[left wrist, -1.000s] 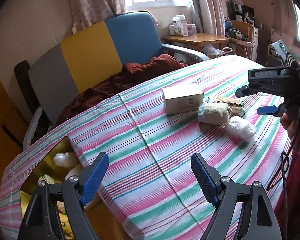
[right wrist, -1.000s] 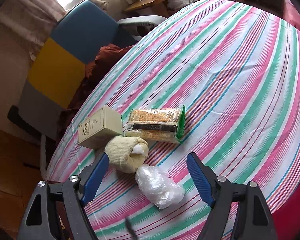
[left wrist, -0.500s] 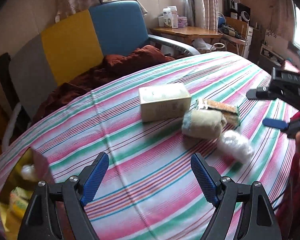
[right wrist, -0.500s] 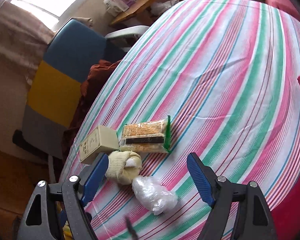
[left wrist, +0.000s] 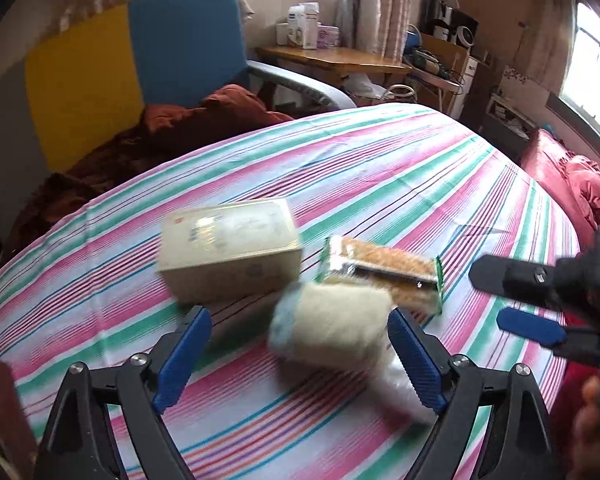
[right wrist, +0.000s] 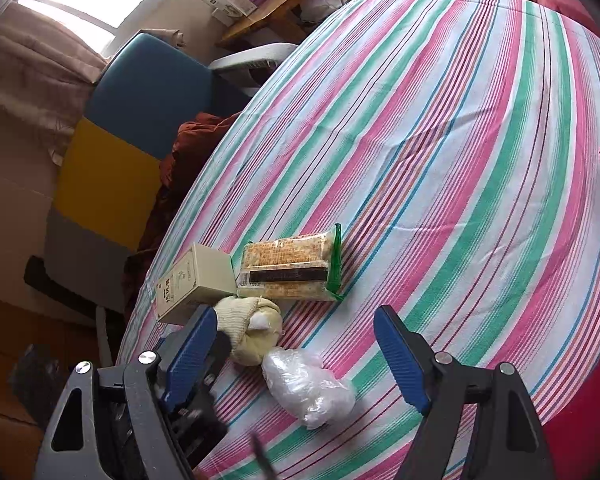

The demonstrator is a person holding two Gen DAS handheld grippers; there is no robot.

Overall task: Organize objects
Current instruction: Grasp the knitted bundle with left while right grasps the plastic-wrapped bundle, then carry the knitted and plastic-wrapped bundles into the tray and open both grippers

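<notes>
Left gripper: jaws wide apart and just been opening further, nothing pinched. The rolled cream cloth sits low centre in the left wrist view, between the blue pads but not pressed by either; frame is motion-blurred.

Right gripper: jaws apart, holding nothing. It hangs over the clear plastic bag, which lies bottom centre of the right wrist view, not touching the pads.

Layout on the striped tablecloth, right wrist view:
- beige box left of centre, at the cloth's edge
- snack pack with green end, touching the box's right side
- rolled cloth just below both, touching the box
- plastic bag just below-right of the roll

In the left wrist view the right gripper shows at right edge, mid-height. Upper left: chair with blue, yellow and grey panels, brown blanket on it. Wooden side table top centre.
</notes>
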